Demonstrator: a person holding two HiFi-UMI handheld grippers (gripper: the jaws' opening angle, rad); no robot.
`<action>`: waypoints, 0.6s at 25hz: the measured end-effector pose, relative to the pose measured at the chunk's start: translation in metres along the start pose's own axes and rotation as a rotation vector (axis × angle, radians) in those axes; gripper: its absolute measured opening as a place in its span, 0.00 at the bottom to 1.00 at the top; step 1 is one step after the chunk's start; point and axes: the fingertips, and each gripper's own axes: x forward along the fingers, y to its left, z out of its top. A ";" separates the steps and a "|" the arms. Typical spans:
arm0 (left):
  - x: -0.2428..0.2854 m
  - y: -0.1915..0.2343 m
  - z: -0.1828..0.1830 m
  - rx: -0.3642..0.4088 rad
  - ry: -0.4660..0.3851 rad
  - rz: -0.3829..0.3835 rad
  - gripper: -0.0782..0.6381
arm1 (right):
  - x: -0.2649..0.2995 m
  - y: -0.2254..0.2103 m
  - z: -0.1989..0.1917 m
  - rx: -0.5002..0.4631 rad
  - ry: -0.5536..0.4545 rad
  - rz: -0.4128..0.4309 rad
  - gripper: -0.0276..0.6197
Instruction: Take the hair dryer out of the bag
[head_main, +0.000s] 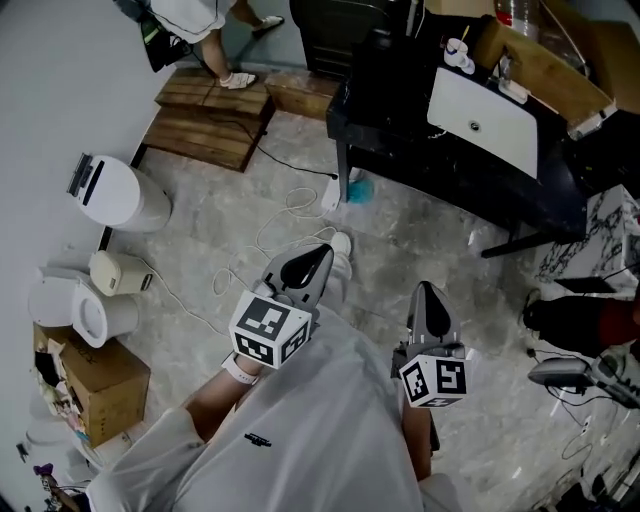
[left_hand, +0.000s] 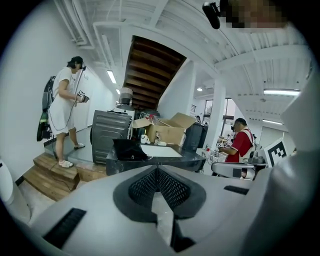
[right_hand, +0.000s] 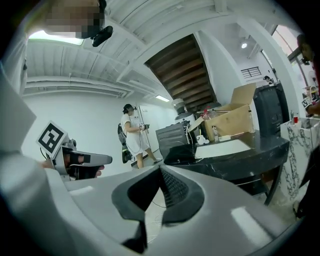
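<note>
1. Plainly, the left gripper (head_main: 322, 252) is clenched, its jaws pressed together with nothing between them. In the head view it points toward 1 o'clock over the marbled floor (head_main: 430, 240).
2. The right gripper (head_main: 426, 290) is likewise clenched and empty. It points toward 12 o'clock and sits near the left one, at its 4 o'clock.
3. The black bag (left_hand: 129, 149) lies on the dark table (head_main: 440, 165). The table stands at about 1 o'clock from both grippers and well apart from them. The hair dryer cannot be made out in any view.
4. In the left gripper view a white sheet (left_hand: 159, 150) lies on the tabletop just beside the bag, at its 3 o'clock. An open cardboard box (left_hand: 167, 131) stands behind both.
5. Wooden steps (head_main: 210, 115) sit at 11 o'clock in the head view, and a person in white (left_hand: 62, 107) stands at their top.
6. A white cable (head_main: 283, 212) loops on the floor at 12 o'clock from the left gripper.
</note>
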 end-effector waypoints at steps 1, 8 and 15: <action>0.012 0.011 0.003 -0.014 0.000 0.004 0.12 | 0.018 -0.003 0.004 -0.006 0.004 0.005 0.06; 0.102 0.086 0.057 -0.061 0.006 -0.002 0.12 | 0.153 -0.012 0.054 -0.018 0.026 0.040 0.06; 0.188 0.136 0.107 -0.058 0.012 -0.085 0.12 | 0.254 -0.026 0.100 -0.080 0.012 0.024 0.06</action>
